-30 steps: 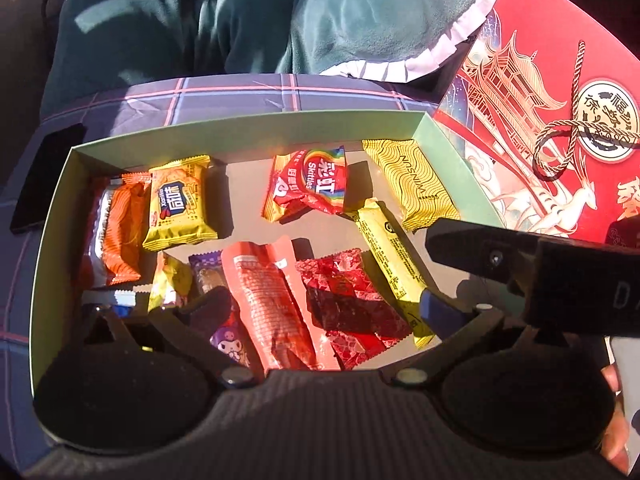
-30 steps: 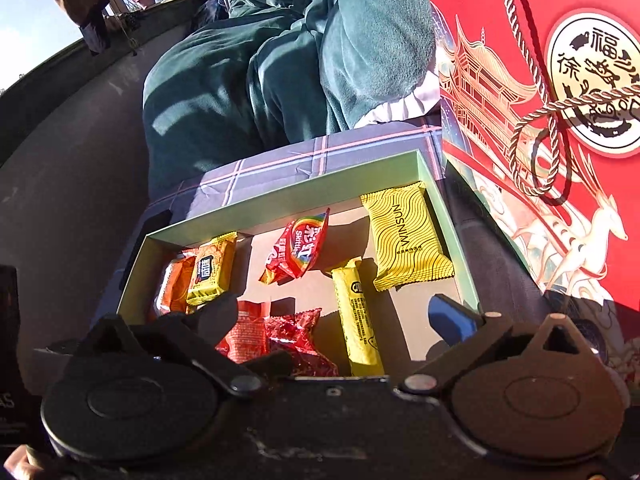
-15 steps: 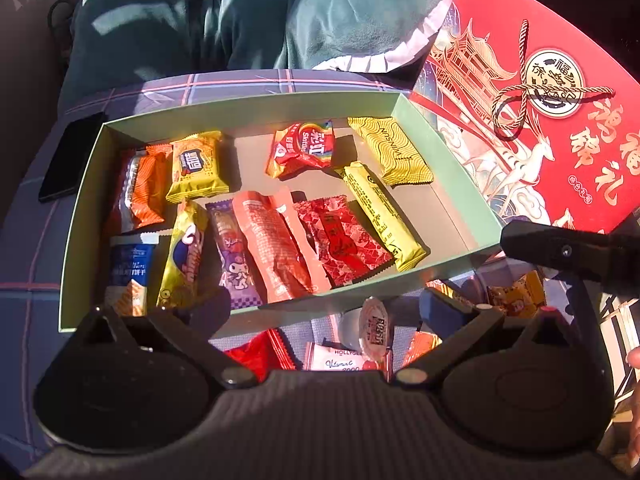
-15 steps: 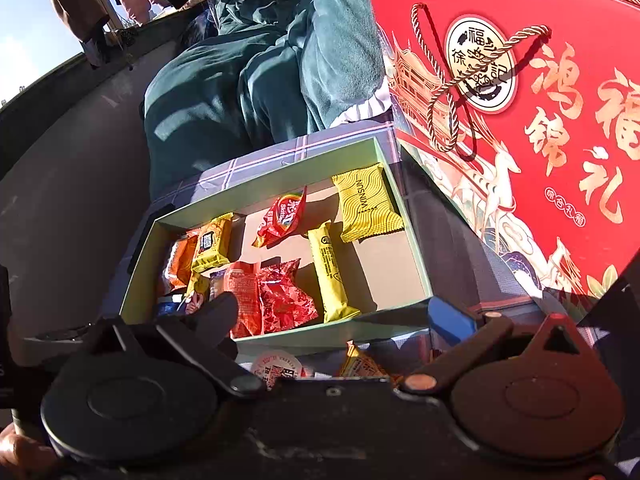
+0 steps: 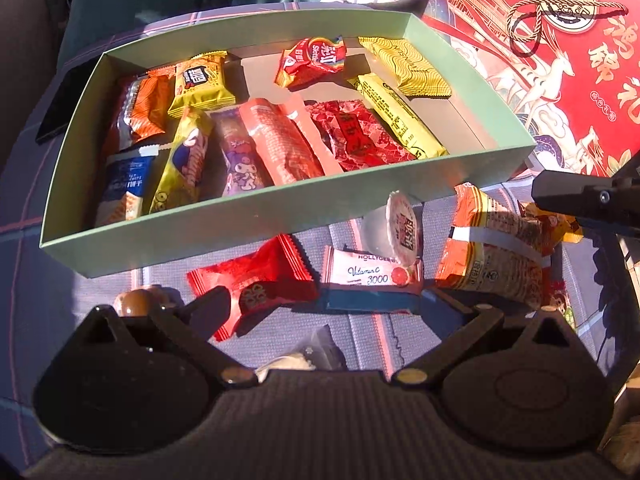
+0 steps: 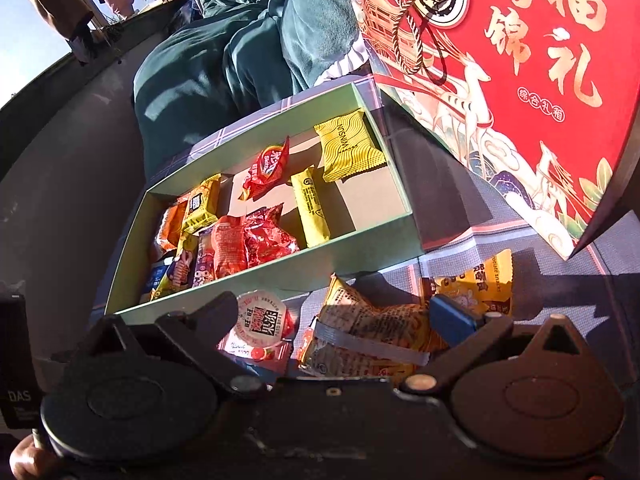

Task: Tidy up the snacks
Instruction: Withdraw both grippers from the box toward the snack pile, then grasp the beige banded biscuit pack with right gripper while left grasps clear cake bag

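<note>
Left gripper: held open above the red packet, nothing gripped.
Right gripper: held open over the orange noodle pack.
Green box: filled with snacks.

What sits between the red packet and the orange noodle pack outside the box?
In the left wrist view, the Vitamin C sachet lies between red packet and noodle pack.

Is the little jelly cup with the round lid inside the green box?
No, the jelly cup lies on the checked cloth just outside the green box's near wall, beside the Vitamin C packet.
</note>
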A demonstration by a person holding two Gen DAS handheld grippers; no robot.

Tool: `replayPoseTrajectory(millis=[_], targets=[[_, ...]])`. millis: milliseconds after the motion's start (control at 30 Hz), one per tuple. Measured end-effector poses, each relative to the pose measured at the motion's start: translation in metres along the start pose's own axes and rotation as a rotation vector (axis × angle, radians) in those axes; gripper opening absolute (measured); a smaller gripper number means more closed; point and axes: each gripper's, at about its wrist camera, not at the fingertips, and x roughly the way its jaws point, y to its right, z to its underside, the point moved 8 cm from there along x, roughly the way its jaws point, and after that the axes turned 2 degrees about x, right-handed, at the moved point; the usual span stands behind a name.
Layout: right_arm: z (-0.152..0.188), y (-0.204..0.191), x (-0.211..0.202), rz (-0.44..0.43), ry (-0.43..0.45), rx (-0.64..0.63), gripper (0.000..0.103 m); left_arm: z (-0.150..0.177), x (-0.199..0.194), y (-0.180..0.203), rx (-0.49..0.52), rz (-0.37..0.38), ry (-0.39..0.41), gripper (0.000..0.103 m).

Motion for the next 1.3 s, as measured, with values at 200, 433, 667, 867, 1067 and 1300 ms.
replayPoseTrajectory(millis=[200,433,667,867,1067,1300], targets=[[0.002,-0.003,0.015,0.004,-0.014,-0.023,0.103,0.003,0.008,0.0,0.001,0.0,-0.019,0.103],[0.0,-0.003,0.031,0.013,-0.028,-0.049,0.103,0.008,0.014,-0.003,0.013,-0.015,-0.03,0.103],[0.008,-0.011,0.048,0.008,-0.08,-0.106,0.103,0.016,0.018,-0.015,-0.012,-0.022,-0.042,0.103],[0.03,-0.026,0.049,-0.024,-0.136,-0.141,0.102,0.024,0.018,-0.026,-0.02,-0.036,-0.039,0.103],[0.049,-0.031,0.049,0.028,-0.147,-0.181,0.095,0.034,0.012,-0.036,-0.015,-0.045,-0.026,0.103],[0.07,-0.032,0.053,0.101,-0.16,-0.225,0.084,0.046,0.002,-0.04,-0.025,-0.028,-0.037,0.103]])
